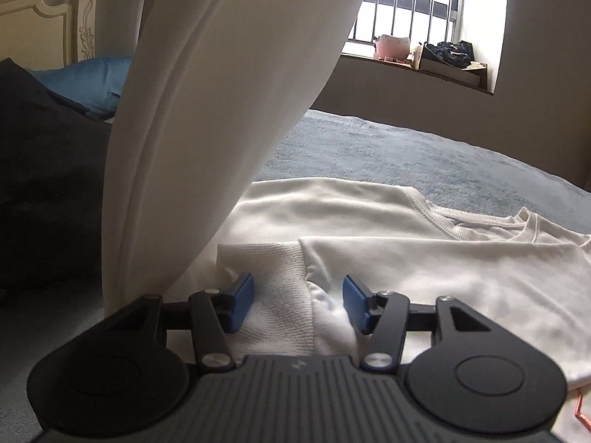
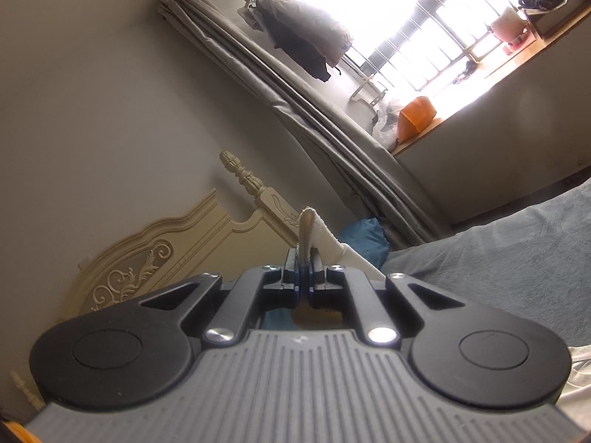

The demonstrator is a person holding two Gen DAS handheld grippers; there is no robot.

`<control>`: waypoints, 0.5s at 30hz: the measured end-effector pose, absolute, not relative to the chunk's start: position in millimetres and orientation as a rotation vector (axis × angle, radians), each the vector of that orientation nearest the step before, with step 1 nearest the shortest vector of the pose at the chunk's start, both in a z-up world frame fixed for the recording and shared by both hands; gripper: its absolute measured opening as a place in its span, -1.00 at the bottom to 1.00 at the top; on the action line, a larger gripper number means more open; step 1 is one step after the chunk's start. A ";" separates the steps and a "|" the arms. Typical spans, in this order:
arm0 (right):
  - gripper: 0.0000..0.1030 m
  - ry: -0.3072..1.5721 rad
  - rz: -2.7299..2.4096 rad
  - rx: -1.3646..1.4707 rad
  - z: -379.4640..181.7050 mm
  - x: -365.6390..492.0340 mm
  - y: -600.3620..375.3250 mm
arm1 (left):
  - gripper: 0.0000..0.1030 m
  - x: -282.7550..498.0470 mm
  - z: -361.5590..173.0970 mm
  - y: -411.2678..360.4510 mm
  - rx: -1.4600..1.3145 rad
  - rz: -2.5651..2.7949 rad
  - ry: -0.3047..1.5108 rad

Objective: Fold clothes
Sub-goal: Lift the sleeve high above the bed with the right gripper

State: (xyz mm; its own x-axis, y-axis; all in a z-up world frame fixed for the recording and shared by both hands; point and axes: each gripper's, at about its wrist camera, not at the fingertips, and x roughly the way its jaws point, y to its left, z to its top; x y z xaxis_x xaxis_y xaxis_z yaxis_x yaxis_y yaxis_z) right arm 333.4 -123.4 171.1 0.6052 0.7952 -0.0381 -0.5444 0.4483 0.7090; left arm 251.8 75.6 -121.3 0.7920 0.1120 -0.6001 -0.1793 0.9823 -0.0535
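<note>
Partly folded, white sweatshirt (image 1: 406, 258) lies flat, 1 sleeve (image 1: 221, 110) lifted.

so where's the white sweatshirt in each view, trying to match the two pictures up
Left wrist view: the white sweatshirt lies flat on the grey bed cover across the lower middle; one ribbed cuff sits between the open left claw, and a sleeve rises up the left of the picture.
Right wrist view: only a ribbed cuff and a bit of sleeve show at centre, pinched in the shut right claw.
Shared landmark: the barred window.
</note>
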 end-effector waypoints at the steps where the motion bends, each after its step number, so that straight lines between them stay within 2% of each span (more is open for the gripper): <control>1: -0.95 0.391 0.851 0.709 171.4 333.6 -124.4 | 0.07 246.9 -119.7 75.8 -0.107 0.148 0.638; 3: -0.95 0.391 0.843 0.709 171.7 335.8 -127.2 | 0.07 231.2 -115.4 76.4 -0.101 0.124 0.632; 5: -0.95 0.387 0.833 0.714 170.8 338.1 -131.9 | 0.17 211.1 -112.8 76.8 -0.094 0.093 0.634; 15: -0.95 0.381 0.711 0.652 146.2 335.2 -191.9 | 0.17 142.9 -99.5 83.4 -0.074 -0.033 0.608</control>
State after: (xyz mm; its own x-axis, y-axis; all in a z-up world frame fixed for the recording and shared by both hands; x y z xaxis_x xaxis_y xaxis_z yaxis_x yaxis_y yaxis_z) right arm 335.2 -191.9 146.2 0.7027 0.7037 -0.1047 -0.4769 0.5751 0.6647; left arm 142.9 83.4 -99.5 0.8203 -0.0526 -0.5695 0.0091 0.9968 -0.0790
